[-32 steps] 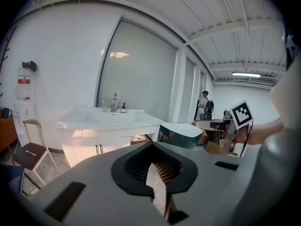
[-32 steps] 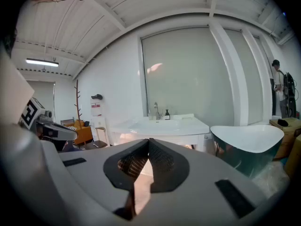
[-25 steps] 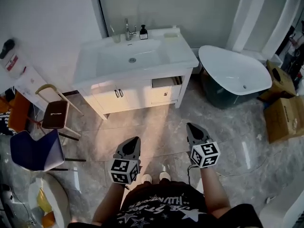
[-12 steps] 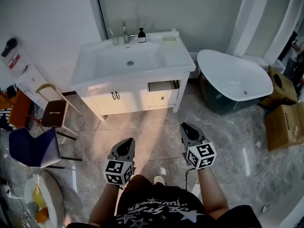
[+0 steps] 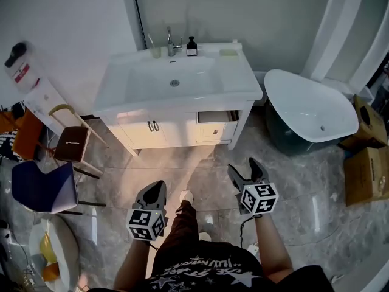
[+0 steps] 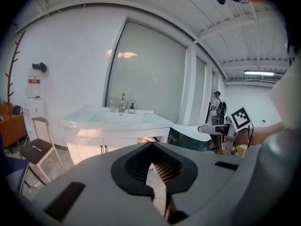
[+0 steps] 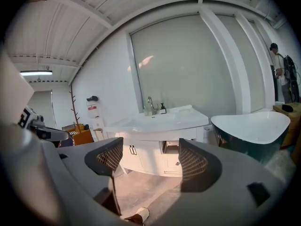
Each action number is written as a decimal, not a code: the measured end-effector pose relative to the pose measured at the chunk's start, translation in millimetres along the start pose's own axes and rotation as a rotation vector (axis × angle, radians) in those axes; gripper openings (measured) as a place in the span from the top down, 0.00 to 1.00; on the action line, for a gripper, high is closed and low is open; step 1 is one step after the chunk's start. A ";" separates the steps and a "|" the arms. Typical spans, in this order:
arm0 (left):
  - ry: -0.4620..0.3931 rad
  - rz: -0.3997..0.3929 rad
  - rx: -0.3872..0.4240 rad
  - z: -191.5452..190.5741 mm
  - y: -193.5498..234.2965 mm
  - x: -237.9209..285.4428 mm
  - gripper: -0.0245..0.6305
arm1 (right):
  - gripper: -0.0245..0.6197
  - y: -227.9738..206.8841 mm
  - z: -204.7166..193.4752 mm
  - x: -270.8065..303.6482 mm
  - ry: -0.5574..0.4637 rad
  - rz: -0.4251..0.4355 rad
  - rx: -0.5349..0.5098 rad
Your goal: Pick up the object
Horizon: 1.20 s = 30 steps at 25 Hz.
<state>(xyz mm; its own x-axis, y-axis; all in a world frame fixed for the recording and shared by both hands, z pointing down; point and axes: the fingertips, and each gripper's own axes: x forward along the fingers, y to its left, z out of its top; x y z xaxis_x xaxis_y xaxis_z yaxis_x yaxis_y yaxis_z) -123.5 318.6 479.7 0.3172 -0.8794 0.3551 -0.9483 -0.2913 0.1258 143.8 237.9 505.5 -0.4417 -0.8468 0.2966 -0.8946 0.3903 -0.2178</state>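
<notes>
A white vanity (image 5: 238, 78) stands ahead, with a dark soap bottle (image 5: 192, 46), a faucet (image 5: 171, 42), a cup (image 5: 156, 52) and a pale green bar (image 5: 229, 52) along its back edge. Both grippers hover over the floor, well short of it. My left gripper (image 5: 153, 192) is shut with nothing in it; its fingertips meet in the left gripper view (image 6: 151, 163). My right gripper (image 5: 243, 168) has its jaws opening, and nothing sits between them (image 7: 148, 157). The bottle (image 7: 162, 109) shows far off in the right gripper view.
A drawer (image 5: 217, 117) on the vanity's right side stands open. A white bathtub (image 5: 310, 111) is at the right, with cardboard boxes (image 5: 369, 174) beyond it. A brown stool (image 5: 70, 143) and a blue chair (image 5: 42, 188) stand at the left. The person's shoe (image 5: 186, 196) is between the grippers.
The right gripper's jaws have spread apart. The person has stepped toward the vanity, with one foot now forward between the grippers. The left gripper stays shut.
</notes>
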 end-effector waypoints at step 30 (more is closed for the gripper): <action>0.043 -0.254 0.015 126.8 130.1 321.5 0.94 | 0.43 -108.9 105.4 271.9 0.038 -0.218 0.169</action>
<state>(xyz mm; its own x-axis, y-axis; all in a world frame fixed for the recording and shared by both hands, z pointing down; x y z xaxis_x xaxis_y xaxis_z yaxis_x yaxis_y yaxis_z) -145.8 -49.8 492.7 0.5446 -0.7608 0.3531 -0.8383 -0.5064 0.2020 128.4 -72.9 511.9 -0.2449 -0.8886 0.3879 -0.9460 0.1314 -0.2963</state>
